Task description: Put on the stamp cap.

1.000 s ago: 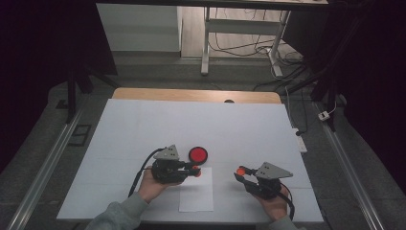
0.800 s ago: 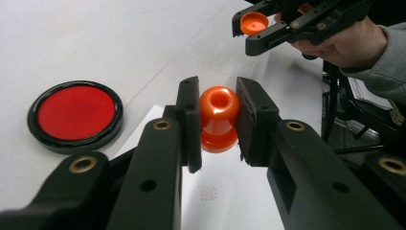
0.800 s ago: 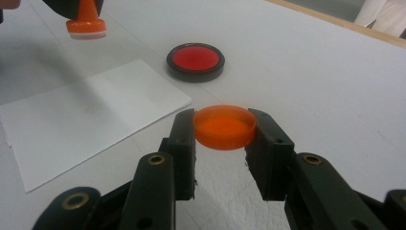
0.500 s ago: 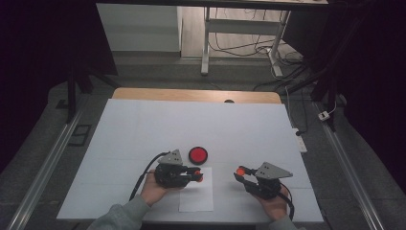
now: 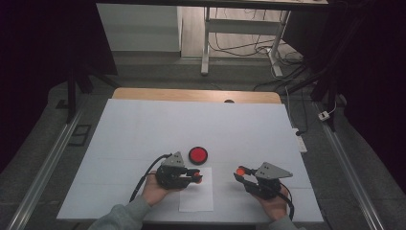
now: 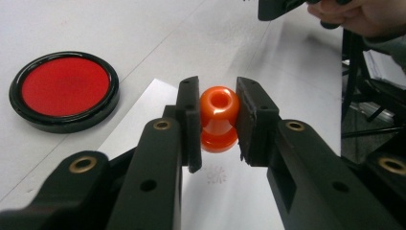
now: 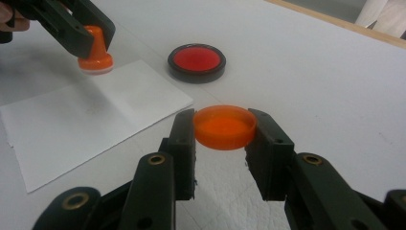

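Here the left gripper (image 6: 218, 125) pinches an orange stamp (image 6: 219, 118) by its handle, its 2 jaws pressed against either side. The stamp's long axis stands roughly upright, knob up and base down. In the right gripper view that base sits at or just above the far corner of the white paper sheet (image 7: 91, 120); whether it actually touches cannot be told. A faint mark shows on the paper just under the stamp in the left gripper view.

The red ink pad (image 5: 197, 155), round in a black rim, lies on the white table (image 5: 143, 124) just beyond the sheet and near the left gripper, so that hand is the nearer to it.

The right gripper (image 7: 223, 132) clamps a shallow orange cap (image 7: 224, 125) by its rim, open side up, jaws only as far apart as the cap. It hangs well apart from the stamp, to the sheet's right. By my reading, the cap belongs on the stamp's base.
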{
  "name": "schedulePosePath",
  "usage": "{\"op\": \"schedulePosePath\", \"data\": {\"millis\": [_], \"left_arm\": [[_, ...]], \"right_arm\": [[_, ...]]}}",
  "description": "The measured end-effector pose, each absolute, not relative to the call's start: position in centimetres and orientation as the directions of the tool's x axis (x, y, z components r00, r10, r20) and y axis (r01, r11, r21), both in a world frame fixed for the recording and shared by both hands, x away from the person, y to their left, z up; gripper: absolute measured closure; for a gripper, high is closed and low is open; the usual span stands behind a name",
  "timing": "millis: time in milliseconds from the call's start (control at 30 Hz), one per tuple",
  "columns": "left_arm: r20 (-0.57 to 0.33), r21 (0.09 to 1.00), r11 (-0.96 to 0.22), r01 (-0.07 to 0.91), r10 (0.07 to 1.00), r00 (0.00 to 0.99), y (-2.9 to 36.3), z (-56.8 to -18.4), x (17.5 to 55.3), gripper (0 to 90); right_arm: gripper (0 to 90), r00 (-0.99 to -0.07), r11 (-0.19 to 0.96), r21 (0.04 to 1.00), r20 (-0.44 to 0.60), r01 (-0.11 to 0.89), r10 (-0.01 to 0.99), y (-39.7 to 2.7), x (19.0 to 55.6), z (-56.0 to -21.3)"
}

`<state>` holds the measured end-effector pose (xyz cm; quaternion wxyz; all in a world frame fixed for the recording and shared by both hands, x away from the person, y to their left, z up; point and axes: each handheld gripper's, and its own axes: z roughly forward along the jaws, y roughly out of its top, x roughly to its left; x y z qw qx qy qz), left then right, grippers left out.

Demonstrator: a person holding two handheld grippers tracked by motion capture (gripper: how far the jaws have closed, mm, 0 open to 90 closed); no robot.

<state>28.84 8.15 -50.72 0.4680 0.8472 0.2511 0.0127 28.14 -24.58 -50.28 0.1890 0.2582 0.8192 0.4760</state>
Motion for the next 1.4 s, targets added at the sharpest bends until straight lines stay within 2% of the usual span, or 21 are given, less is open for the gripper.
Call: {"op": "schedulePosePath", "data": {"millis": [367, 1400], "left_arm": [[-0.181, 0.791, -0.453, 0.412, 0.47, 0.864, 8.2, -51.5, 29.0, 72.5], [-0.151, 0.763, -0.503, 0.406, 0.472, 0.869, 7.7, -52.8, 28.9, 72.5]], "right_arm": [[64.4, -0.798, 0.411, 0.88, -0.063, 0.239, 0.6, -24.4, 28.1, -50.2], [64.3, -0.799, 0.414, 0.879, -0.064, 0.238, 0.597, -24.5, 28.2, -50.3]]}}
